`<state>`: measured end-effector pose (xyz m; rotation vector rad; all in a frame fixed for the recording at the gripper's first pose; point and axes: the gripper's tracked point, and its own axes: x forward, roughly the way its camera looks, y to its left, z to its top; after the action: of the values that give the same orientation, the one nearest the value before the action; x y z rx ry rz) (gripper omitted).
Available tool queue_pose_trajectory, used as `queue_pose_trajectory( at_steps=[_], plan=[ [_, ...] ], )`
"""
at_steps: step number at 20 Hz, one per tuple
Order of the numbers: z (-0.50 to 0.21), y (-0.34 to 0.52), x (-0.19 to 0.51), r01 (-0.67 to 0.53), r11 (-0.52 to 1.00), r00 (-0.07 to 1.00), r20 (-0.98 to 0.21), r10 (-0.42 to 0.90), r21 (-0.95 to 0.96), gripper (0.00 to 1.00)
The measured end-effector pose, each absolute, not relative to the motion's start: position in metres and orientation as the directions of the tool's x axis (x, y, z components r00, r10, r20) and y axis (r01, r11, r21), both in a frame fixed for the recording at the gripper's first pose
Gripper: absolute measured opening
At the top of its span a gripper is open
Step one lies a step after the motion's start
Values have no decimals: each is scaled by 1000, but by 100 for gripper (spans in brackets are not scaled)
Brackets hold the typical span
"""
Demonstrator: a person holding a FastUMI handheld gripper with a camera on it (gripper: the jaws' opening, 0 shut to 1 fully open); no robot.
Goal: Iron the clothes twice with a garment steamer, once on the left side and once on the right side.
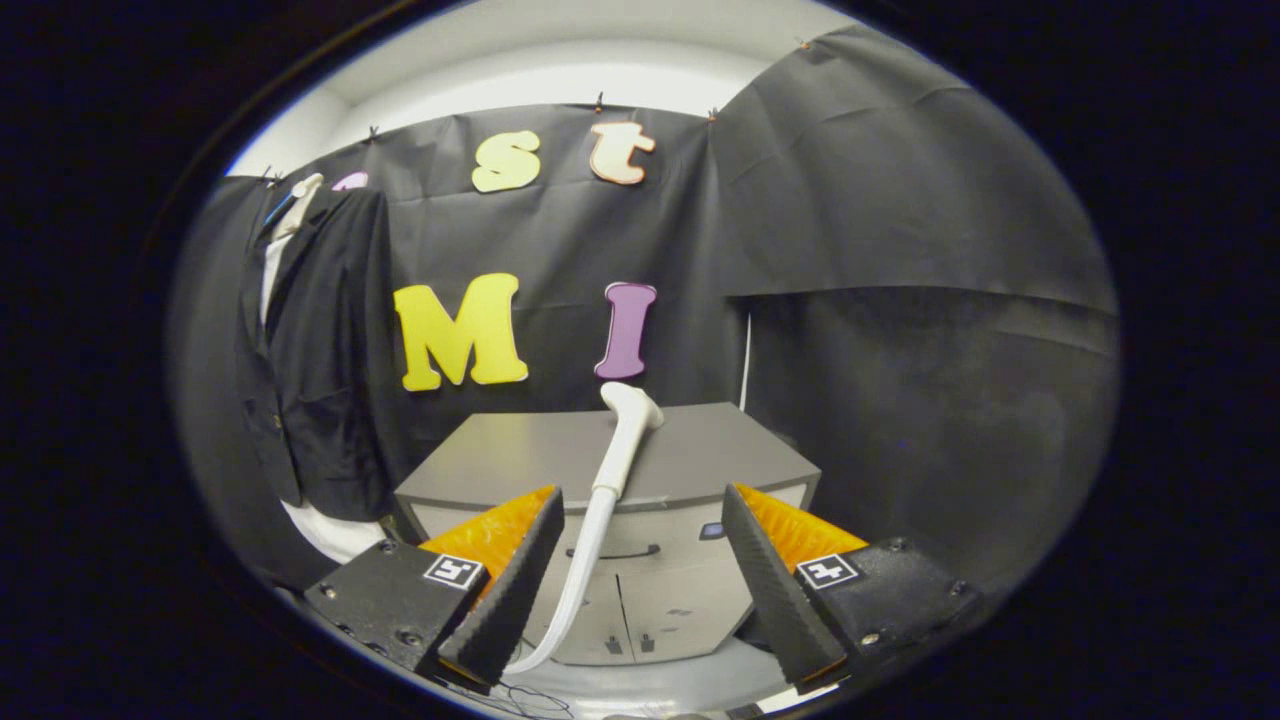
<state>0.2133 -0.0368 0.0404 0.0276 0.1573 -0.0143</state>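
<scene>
Claw [640, 580] fingers stand spread and empty, with the garment steamer [622, 440] just ahead between them, leaning on the grey desk [700, 450]. You have yet to grasp it, and the dark jacket [315, 350] hanging well off to the left looks untouched, so both passes remain.

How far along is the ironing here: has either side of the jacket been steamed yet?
No sign of steaming. The steamer head lies on the grey cabinet, ahead of the open gripper, whose fingers hold nothing. The dark jacket hangs off to the left. Still left: grasping the steamer and both passes.
</scene>
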Motion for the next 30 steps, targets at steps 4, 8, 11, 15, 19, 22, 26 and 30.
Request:
queue_pose_trajectory(
  at_steps=[4,8,11,15,19,22,26,30],
  plan=[
    [26,-29,289,-39,997,970,-239,53,63,99],
    [7,-22,353,-115,991,944,-303,132,74,97],
    [-7,-17,389,-155,982,918,-350,184,111,94],
    [-26,-11,418,-179,968,874,-422,239,176,83],
    [-29,-9,433,-161,961,866,-434,247,226,71],
    [-27,-12,431,-119,934,846,-458,273,338,61],
    [-23,-5,435,-141,898,836,-436,333,416,42],
    [-12,-2,429,-169,909,860,-395,324,380,35]
  ],
)
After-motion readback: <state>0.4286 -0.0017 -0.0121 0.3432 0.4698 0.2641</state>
